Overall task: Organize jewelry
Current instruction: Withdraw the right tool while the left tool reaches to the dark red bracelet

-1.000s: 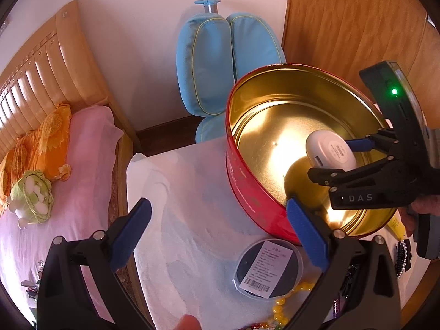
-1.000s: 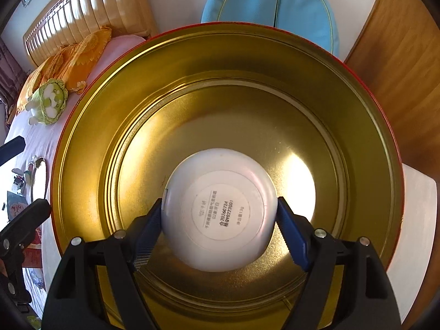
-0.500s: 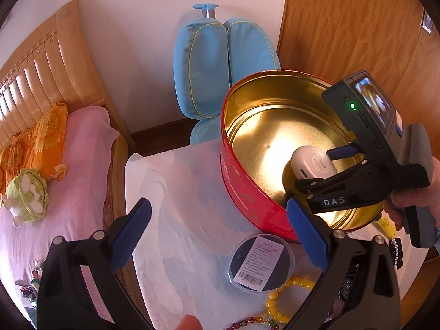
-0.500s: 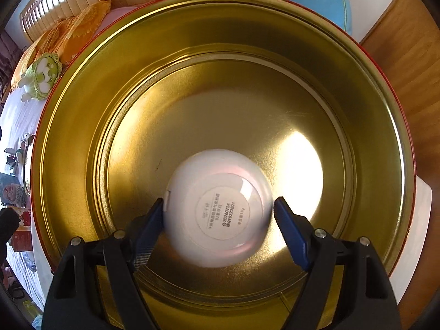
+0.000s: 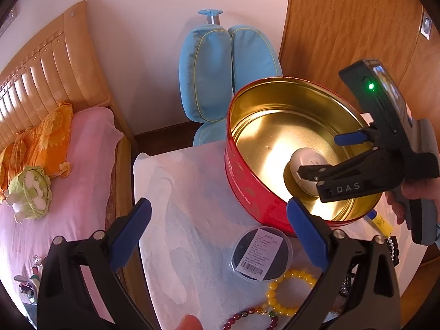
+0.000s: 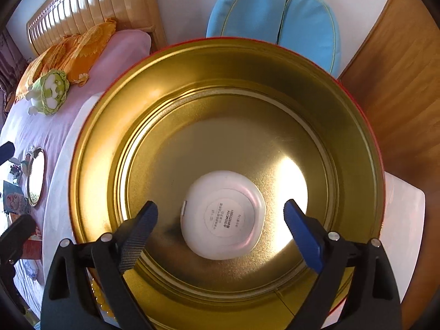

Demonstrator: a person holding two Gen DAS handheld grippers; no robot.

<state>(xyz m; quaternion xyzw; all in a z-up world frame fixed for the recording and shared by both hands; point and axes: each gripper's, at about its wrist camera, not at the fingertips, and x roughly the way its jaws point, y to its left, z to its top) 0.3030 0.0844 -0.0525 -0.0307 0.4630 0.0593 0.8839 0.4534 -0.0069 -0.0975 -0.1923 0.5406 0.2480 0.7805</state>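
Right wrist view, white round case flat, label up, in gold tin

Your right claw hangs over the gold-lined tin, its jaws having just been opening. The white round case lies label-up on the tin's floor between the blue pads, clear of both. Beyond the claw stands a blue cushioned chair.
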